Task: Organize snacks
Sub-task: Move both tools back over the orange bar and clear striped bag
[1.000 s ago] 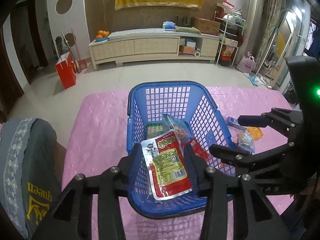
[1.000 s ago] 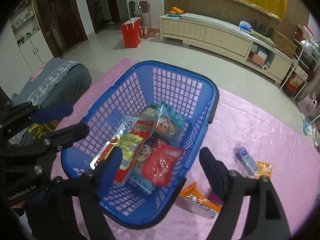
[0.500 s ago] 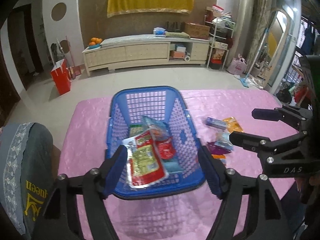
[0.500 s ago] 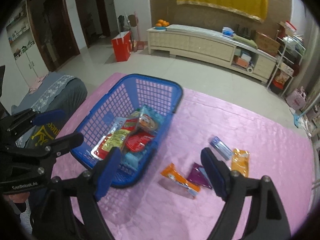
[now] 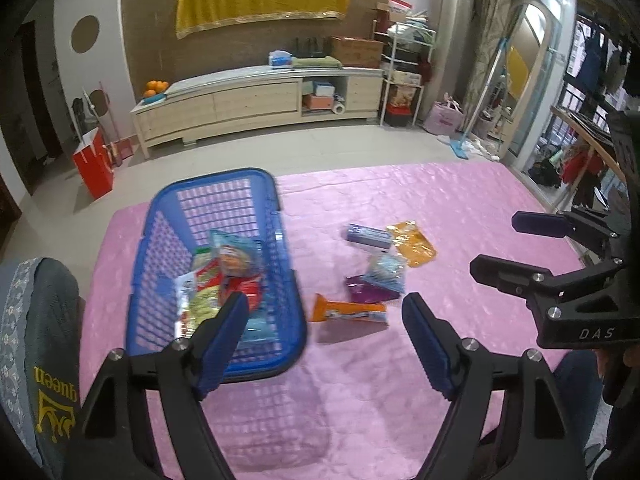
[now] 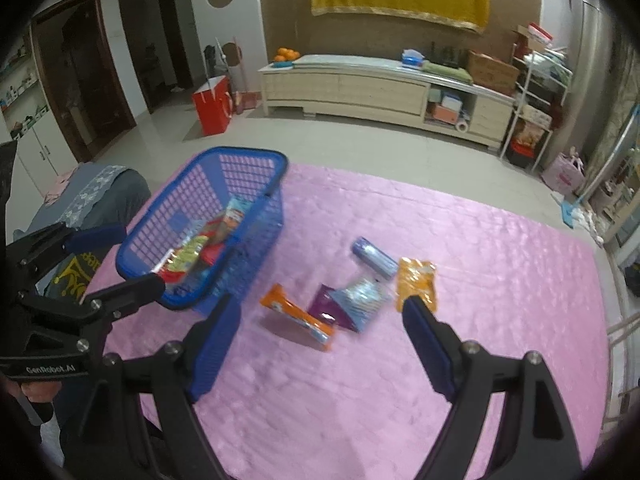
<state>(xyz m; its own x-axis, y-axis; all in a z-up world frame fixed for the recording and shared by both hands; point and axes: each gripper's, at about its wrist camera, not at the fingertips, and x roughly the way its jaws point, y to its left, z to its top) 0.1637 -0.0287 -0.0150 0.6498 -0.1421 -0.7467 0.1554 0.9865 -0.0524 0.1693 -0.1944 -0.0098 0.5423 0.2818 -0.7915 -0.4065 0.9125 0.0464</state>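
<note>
Snacks: several already lie in the blue basket (image 5: 216,280) on the pink tabletop (image 5: 460,208), while five loose packets wait just beside it, the orange bar (image 6: 296,316) nearest. This looks like the gap between placements; next, one gripper must descend on a packet. Left gripper (image 5: 324,328) is opening, empty; right gripper (image 6: 320,332) is spread, empty; both tilt downward.

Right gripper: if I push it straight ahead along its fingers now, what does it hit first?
Probably the loose snacks on the pink cloth: the right gripper, open and empty, frames the purple packet and light blue packet, with the orange bar beside them. Depth is unclear.
</note>
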